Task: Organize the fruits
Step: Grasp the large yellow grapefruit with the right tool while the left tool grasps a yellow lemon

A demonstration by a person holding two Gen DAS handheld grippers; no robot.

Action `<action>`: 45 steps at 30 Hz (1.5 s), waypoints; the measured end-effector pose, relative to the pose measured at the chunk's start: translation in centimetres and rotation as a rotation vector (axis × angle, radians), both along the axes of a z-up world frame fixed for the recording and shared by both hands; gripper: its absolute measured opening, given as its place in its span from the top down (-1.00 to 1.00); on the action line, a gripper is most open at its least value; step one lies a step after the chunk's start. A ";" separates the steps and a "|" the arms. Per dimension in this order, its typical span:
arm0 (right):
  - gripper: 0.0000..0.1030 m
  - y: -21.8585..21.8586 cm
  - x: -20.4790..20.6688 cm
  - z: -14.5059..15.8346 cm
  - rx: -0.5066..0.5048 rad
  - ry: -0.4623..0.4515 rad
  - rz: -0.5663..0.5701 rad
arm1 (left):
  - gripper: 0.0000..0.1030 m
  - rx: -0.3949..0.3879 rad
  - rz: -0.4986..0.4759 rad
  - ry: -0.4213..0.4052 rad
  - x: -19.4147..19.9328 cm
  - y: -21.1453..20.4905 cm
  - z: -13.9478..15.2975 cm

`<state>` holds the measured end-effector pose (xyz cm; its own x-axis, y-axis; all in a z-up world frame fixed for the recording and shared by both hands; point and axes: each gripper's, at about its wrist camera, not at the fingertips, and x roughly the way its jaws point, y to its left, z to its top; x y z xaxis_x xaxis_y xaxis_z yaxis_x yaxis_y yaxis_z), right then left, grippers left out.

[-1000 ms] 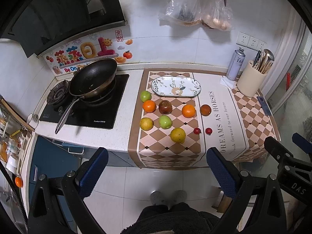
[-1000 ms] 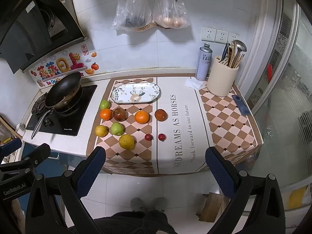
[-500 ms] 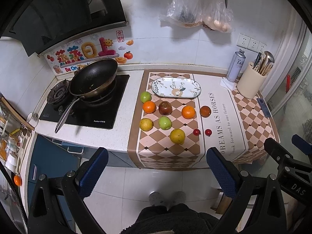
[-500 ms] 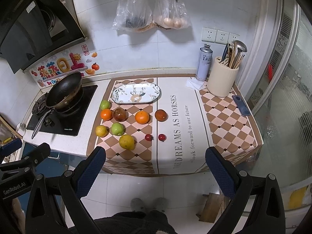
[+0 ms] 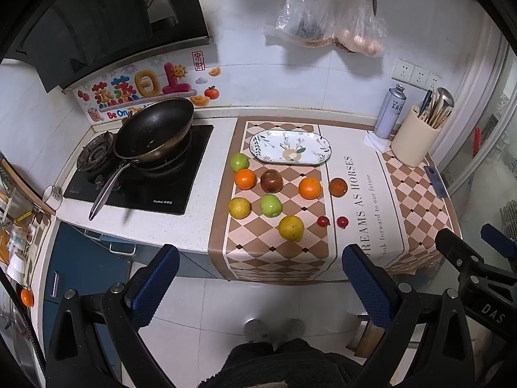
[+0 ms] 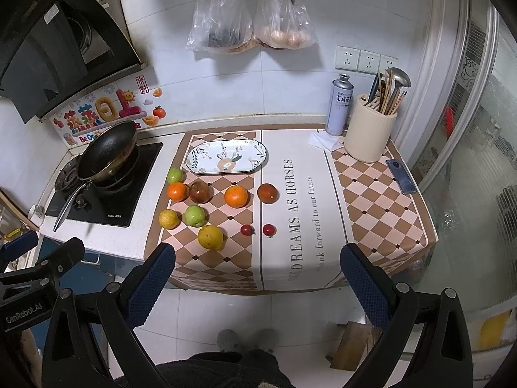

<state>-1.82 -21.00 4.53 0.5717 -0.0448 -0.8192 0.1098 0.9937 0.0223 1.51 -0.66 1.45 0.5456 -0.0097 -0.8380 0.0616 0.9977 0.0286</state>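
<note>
So far both the left hand-held gripper (image 5: 260, 266) and the right hand-held gripper (image 6: 257, 266) gape wide, empty, low in frame. The fruits (image 6: 210, 236) sit mid-frame on the counter (image 6: 371, 194) below the plate (image 6: 226, 161); round, they could roll off if nudged.

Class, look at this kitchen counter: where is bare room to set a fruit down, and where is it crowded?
Free: the white lettered band of the cloth, between the dark red fruit and the cream utensil holder; also the oval patterned plate. Crowded: the checkered patch left of it, around the green apple.
</note>
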 end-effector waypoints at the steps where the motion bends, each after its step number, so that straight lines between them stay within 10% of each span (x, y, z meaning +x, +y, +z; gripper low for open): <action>1: -1.00 0.0 0.1 0.0 0.001 -0.003 0.000 | -1.00 -0.001 0.002 -0.001 0.1 -0.1 0.1; 10: -1.00 -1.7 2.2 -1.3 0.082 -0.002 0.017 | -1.00 0.012 0.038 -0.078 1.1 -0.4 -0.5; 18: -1.00 -0.9 8.0 -9.6 0.236 0.121 0.071 | -1.00 0.125 0.195 -0.083 6.1 3.1 -5.2; 26: -1.00 3.7 16.1 -23.4 0.286 0.361 0.092 | -1.00 0.053 0.254 0.171 13.9 8.9 -13.9; 33: -0.88 7.1 21.0 -32.7 0.266 0.506 0.034 | -0.82 -0.168 0.243 0.453 22.6 11.4 -23.2; 45: -0.80 9.2 23.7 -38.6 0.295 0.628 -0.033 | -0.62 -0.221 0.088 0.690 27.3 7.9 -33.0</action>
<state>21.87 -11.79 -34.10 -0.0129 0.2218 -0.9750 0.2207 0.9517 0.2136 28.85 7.26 -31.56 -0.0994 -0.1987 -0.9750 -0.0875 0.9778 -0.1903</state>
